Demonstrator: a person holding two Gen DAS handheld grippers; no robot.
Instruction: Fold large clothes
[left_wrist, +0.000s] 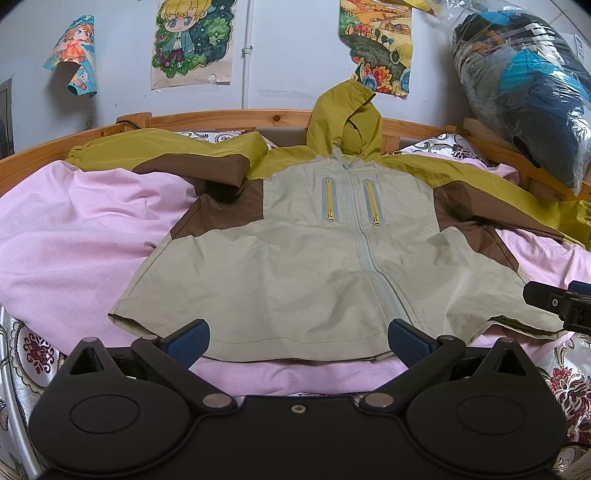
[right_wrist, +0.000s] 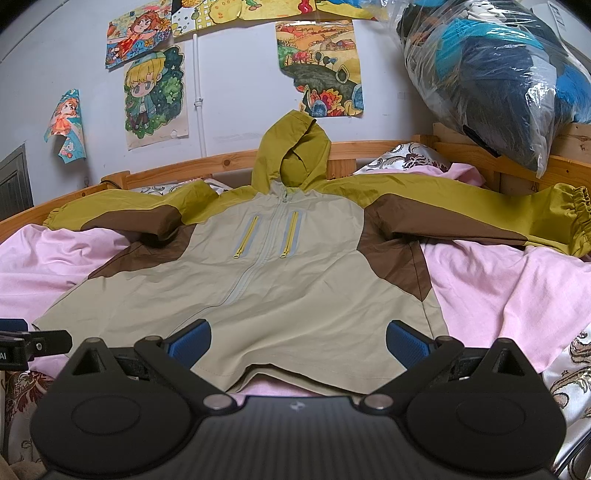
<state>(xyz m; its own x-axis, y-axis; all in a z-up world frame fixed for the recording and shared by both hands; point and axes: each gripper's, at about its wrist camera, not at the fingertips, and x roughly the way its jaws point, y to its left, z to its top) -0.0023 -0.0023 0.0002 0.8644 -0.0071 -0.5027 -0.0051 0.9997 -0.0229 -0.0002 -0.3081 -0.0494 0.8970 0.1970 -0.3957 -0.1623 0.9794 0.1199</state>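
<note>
Beige-and-olive jacket (left_wrist: 306, 254) spread front-up on pink sheet (left_wrist: 74, 236); left gripper (left_wrist: 297, 341) and right gripper (right_wrist: 297, 343) both wide, empty; right cuff cropped in left view.

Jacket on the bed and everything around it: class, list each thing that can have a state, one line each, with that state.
jacket: spread flat, front up, zipped shut, unfolded
hood: propped up against the headboard
chest pocket zips: closed
sleeves: stretched out sideways
left hand-held gripper: open, at the hem
right hand-held gripper: open, at the hem
plastic bag: stuffed full
</note>
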